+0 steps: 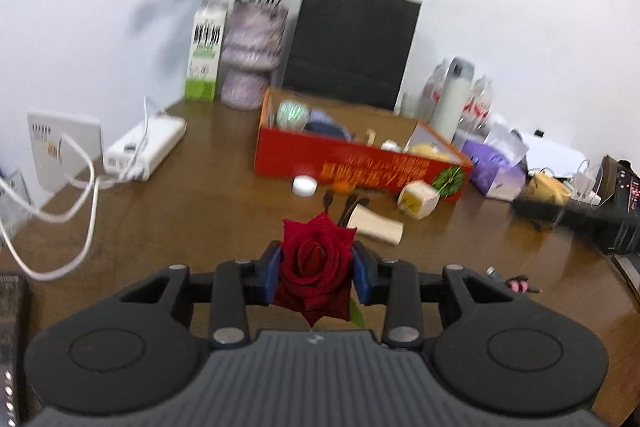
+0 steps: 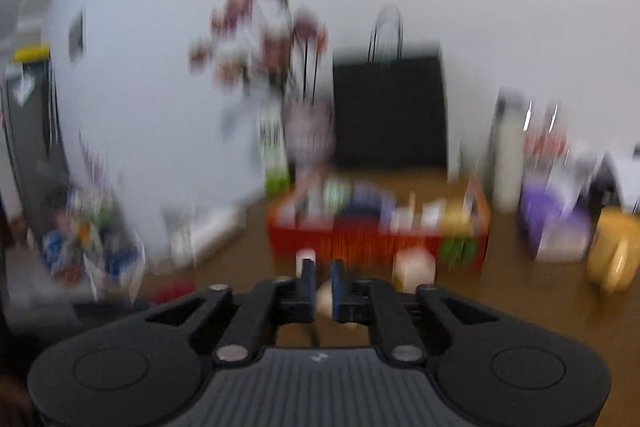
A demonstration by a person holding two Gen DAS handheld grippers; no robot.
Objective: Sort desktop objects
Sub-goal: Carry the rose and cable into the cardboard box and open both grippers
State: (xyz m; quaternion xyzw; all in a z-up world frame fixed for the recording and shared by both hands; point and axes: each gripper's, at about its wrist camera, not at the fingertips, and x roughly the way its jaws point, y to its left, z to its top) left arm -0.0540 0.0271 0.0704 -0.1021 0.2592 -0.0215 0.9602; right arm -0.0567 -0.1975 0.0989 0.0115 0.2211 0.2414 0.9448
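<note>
Pinching a dark red rose bloom [image 1: 316, 267] between the blue pads of my left gripper [image 1: 318, 273], I hold it above the brown wooden tabletop [image 1: 200, 203], short of the red cardboard box [image 1: 352, 163]. My right gripper [image 2: 322, 291] shows a narrow gap; whether it holds anything, I cannot tell through the blur.

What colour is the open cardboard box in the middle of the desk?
Red-orange outside, with yellow lettering and plain brown inside; the left wrist view shows it best.

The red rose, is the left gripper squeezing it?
Touching. The left wrist view shows the red rose pinched between the left gripper's blue pads.
</note>
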